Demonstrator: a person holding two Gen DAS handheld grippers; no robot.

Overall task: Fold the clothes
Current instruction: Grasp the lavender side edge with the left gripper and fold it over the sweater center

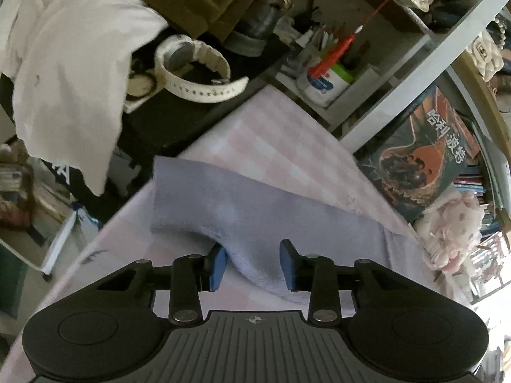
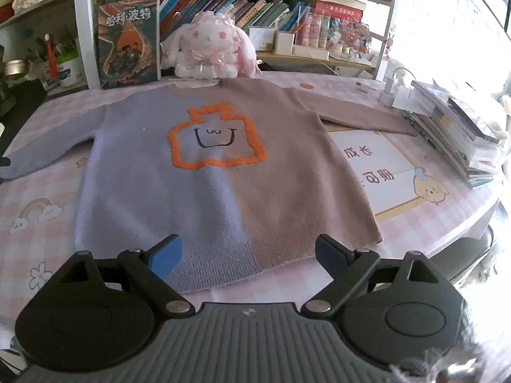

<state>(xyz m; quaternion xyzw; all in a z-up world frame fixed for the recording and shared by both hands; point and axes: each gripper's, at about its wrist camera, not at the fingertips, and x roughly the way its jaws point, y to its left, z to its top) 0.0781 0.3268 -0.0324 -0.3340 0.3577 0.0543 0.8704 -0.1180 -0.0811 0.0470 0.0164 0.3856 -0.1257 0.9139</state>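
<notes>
Where spread flat across the centre of the right wrist view, sweater [image 2: 220, 172] on checked tablecloth [image 2: 38, 191]: lavender half to the left of the frame, tan half to the right, orange outlined face motif [image 2: 217, 140] on the chest. Right gripper [image 2: 247, 253] at lower centre, just above the hem, fingers wide apart, nothing between the blue pads [image 2: 166, 255]. Tan sleeve [image 2: 361, 115] extended to the right, toward the stack of books [image 2: 456, 134]. Plush rabbit [image 2: 207, 48] beyond the collar at upper centre. In the left wrist view, lavender sleeve [image 1: 242, 201] at centre frame; left gripper [image 1: 252, 263] spread open at lower centre, a raised fold of that sleeve between the pads, not clamped.
</notes>
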